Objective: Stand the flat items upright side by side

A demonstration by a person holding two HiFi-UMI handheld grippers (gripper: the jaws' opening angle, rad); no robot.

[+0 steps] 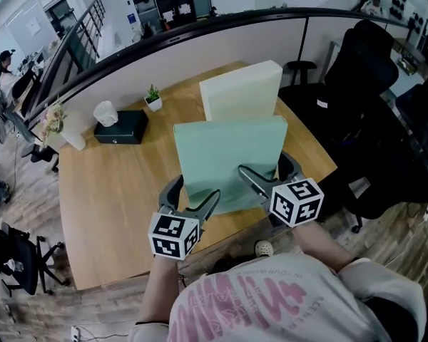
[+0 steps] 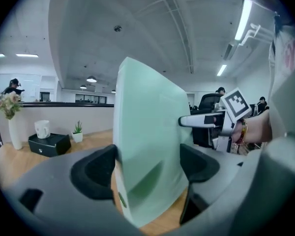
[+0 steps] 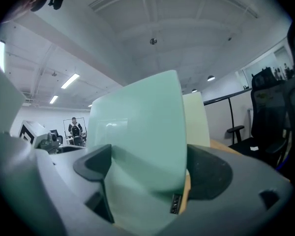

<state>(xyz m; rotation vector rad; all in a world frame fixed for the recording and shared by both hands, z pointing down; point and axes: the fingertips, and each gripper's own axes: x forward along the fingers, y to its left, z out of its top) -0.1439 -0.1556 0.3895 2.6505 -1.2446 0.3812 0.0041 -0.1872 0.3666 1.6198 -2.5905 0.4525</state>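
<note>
A wooden counter is seen from above. A green panel stands upright close to the counter's near edge, its broad face toward the person. Whether its lower edge touches the wood cannot be told. Just beyond it, a cream panel stands upright near the far right edge. A black office chair sits past that edge.

The left half of the counter is bare wood, offering the most free room. At the far left are a black box and a small potted plant.

The left claw grips the green panel's lower left corner, jaws wide, pads against both faces. The right claw grips the lower right corner the same way.
</note>
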